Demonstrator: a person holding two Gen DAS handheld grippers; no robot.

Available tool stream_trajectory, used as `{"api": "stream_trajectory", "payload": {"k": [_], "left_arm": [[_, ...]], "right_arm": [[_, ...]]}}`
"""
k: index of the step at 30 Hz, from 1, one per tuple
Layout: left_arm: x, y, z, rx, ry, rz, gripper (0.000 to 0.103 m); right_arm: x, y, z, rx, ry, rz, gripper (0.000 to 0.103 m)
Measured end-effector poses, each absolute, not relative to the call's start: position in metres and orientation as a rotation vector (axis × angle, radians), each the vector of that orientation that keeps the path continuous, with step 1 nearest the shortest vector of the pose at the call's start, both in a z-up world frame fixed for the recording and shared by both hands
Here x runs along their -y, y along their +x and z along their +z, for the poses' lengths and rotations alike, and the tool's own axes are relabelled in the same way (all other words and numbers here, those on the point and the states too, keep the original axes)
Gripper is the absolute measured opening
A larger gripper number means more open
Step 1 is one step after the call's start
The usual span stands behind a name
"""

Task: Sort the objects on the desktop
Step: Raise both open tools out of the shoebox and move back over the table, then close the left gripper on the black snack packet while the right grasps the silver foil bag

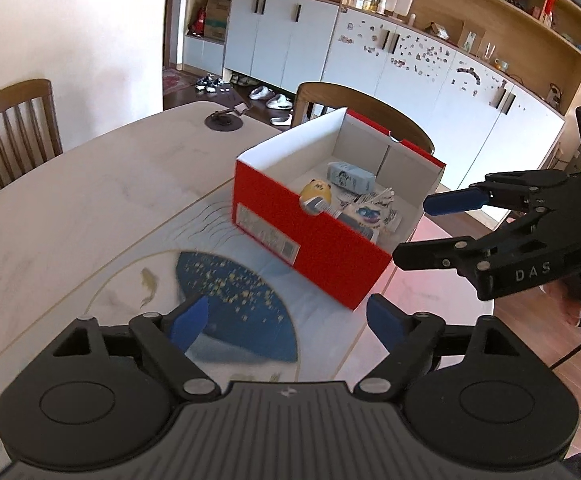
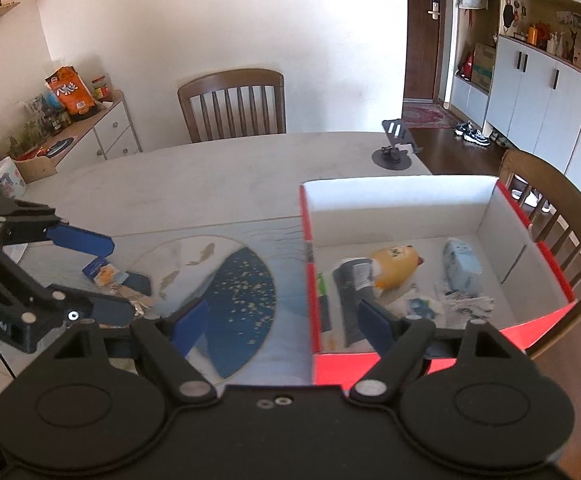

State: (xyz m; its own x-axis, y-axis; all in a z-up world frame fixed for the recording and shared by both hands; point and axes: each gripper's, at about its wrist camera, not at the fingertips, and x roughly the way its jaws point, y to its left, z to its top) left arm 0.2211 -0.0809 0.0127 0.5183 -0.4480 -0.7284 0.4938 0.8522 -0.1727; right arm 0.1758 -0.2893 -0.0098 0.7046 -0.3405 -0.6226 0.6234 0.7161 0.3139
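A: Item one, the red box [image 2: 410,264]. Where do you have it?

B: Your box sits on the bench [image 2: 210,168], right half of the right wrist view, top open toward you so things can be dropped straight in. It overlaps the edge of the fish-print mat [image 2: 242,288].

A: Contents?

B: A yellow figure [image 2: 394,266], a pale blue pack [image 2: 460,266], a grey pouch [image 2: 354,280] and some printed cards [image 2: 466,302], all loose on the box floor, apparently sorted already.

A: Item two, what remains out?

B: A small pile of wrappers [image 2: 110,280] at centre left of the right wrist view, on the mat, well apart from the box. You likely still owe those a trip.

A: Item three, your tools?

B: Your left gripper [image 1: 286,322] has its jaws released, nothing between them, over the mat. In the right wrist view it hangs near the wrappers, probably lined up for them. Your right gripper [image 2: 286,322] is likewise spread and empty, one finger over the box's near wall, the other over the mat.
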Motion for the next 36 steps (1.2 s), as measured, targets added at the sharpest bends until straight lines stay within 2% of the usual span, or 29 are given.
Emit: {"api": "stream_trajectory", "payload": {"k": [20,36], "left_arm": [[-0.01,0.161,-0.024,-0.892,-0.025,-0.498,0.093],[-0.035,0.14,-0.072,-1.018,-0.119,-0.329,0.093]], "right_arm": [[0.233,0.245,-0.004,-0.575,0.546,-0.533,0.082],[0.206,0.298,-0.018,-0.605,0.567,-0.473,0.082]]}}
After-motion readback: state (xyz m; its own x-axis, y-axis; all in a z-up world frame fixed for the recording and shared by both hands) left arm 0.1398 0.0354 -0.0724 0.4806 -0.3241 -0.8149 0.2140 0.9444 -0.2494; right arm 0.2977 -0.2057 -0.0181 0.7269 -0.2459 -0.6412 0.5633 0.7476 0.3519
